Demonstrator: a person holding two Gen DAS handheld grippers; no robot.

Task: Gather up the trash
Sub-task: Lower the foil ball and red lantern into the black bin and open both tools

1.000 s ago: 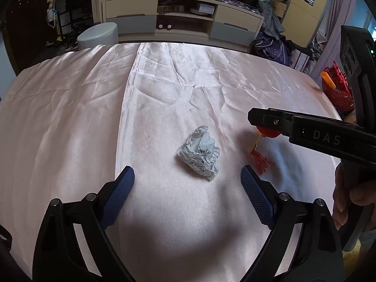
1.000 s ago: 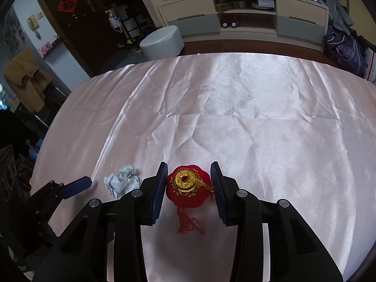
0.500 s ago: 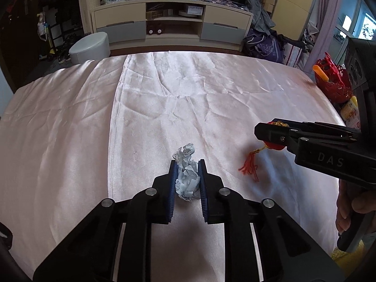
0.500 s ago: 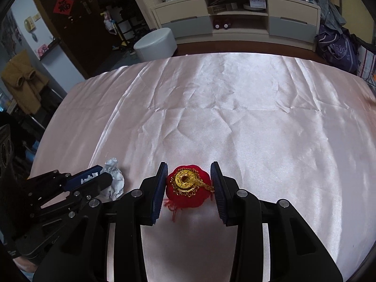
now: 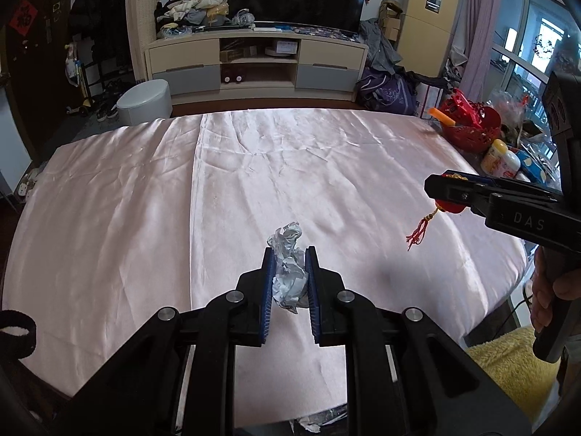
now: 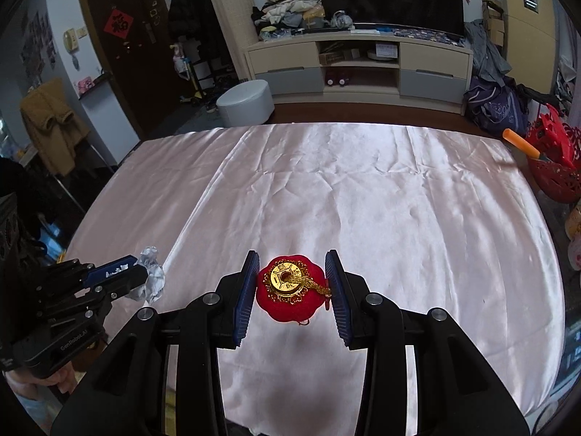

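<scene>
My left gripper (image 5: 289, 254) is shut on a crumpled grey-white paper wad (image 5: 288, 272) and holds it above the pink satin tablecloth (image 5: 145, 200). My right gripper (image 6: 292, 258) is shut on a red pouch ornament with a gold coin (image 6: 288, 289), also lifted off the cloth. In the left wrist view the right gripper (image 5: 435, 185) is at the right, with the ornament's red tassel (image 5: 417, 230) hanging below it. In the right wrist view the left gripper (image 6: 141, 272) and its paper wad (image 6: 150, 278) are at the lower left.
A red basket (image 5: 468, 127) with an orange stick, a small bottle (image 5: 503, 160) and packets stand past the table's right edge. A grey stool (image 5: 145, 101) and a TV cabinet (image 5: 254, 65) stand beyond the far edge. A yellow cushion (image 5: 508, 359) lies at lower right.
My left gripper closed on the paper wad and lifted it off the cloth. My right gripper rose with the red ornament, so its tassel now hangs free.
</scene>
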